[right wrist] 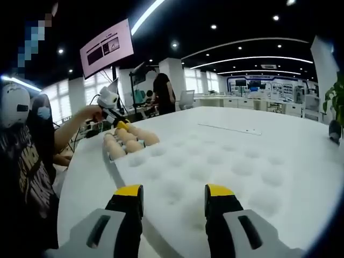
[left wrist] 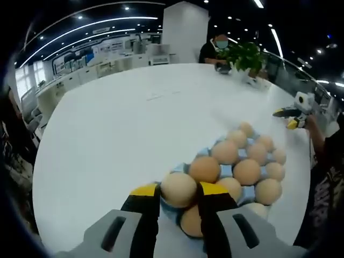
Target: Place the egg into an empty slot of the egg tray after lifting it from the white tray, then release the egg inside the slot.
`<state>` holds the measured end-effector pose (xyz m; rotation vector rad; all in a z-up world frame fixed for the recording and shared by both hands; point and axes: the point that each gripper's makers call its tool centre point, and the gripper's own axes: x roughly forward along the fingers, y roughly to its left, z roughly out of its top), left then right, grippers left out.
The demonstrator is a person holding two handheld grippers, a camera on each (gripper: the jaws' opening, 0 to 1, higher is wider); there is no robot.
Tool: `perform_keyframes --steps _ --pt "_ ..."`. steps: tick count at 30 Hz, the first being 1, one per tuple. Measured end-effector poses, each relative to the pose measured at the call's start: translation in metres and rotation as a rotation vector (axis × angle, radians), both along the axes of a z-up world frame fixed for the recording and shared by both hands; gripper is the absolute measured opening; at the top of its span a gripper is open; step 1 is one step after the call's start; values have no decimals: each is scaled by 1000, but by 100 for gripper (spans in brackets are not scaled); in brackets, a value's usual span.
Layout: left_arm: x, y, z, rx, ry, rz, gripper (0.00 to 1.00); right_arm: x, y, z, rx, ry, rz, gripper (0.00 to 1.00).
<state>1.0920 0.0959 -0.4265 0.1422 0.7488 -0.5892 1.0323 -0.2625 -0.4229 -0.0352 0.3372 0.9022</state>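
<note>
My left gripper (left wrist: 178, 192) is shut on a tan egg (left wrist: 178, 188), held at the near end of the blue egg tray (left wrist: 226, 171), which carries several more eggs. Whether the held egg rests in a slot or hangs just above it, I cannot tell. My right gripper (right wrist: 173, 193) stands open with nothing between its jaws, low over a white tray (right wrist: 226, 166) of bare dimples. In the right gripper view the egg tray (right wrist: 141, 144) lies at the far left, with the left gripper (right wrist: 117, 121) over it in a person's hand. The right gripper (left wrist: 289, 118) appears at the right of the left gripper view.
A large white table (left wrist: 123, 118) carries both trays. A potted plant (left wrist: 244, 56) and a seated person (left wrist: 215, 51) are at its far end. Another person (right wrist: 32, 150) sits close beside the egg tray. Desks and a wall screen (right wrist: 107, 48) stand behind.
</note>
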Motion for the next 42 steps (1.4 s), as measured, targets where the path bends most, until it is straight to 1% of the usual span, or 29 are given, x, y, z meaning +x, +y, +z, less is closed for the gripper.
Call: perform_keyframes --steps 2,3,7,14,17,18,20,22,23,24,26,28,30,34,36,39,42 --pt "2 -1 -3 3 13 -2 28 0 -1 0 0 0 -2 47" --pt "2 -2 -2 4 6 -16 28 -1 -2 0 2 0 -2 47" --pt "3 -2 -2 10 3 -22 28 -3 -5 0 4 -1 -8 47" --pt "2 1 -1 5 -4 -12 27 -3 -8 0 1 -1 -14 48" --pt "0 3 -1 -1 -17 -6 26 -3 -10 1 -1 -4 -19 48" --pt "0 2 1 -4 -36 -9 26 -3 -12 2 -2 -7 -23 48" --pt "-3 2 3 -21 -54 -5 27 -3 -14 3 -1 -10 -26 48" --pt "-6 1 7 -22 -94 -15 27 -3 -16 4 -6 -15 -28 48" --pt "-7 1 9 -27 -101 -11 27 -4 -16 5 -8 -17 -29 48" --pt "-10 -2 14 -52 -126 -15 28 -4 -16 6 -7 -19 -30 49" --pt "-14 -7 23 -76 -167 -33 29 -4 -17 7 -8 -22 -28 49" --pt "-17 -6 31 -74 -217 -26 33 -5 -17 8 -11 -26 -27 50" --pt "-21 -4 37 -60 -243 -11 36 -5 -17 9 -10 -30 -26 50" --pt "-33 -9 47 -77 -274 -21 43 -7 -17 10 -27 -43 -23 51" --pt "-42 -12 51 -73 -291 -27 46 -8 -17 12 -32 -50 -21 53" --pt "-50 -13 52 -60 -301 -25 55 -10 -19 15 -38 -61 -21 54" --pt "-60 -14 52 -54 -312 -33 59 -12 -21 17 -49 -69 -20 56"
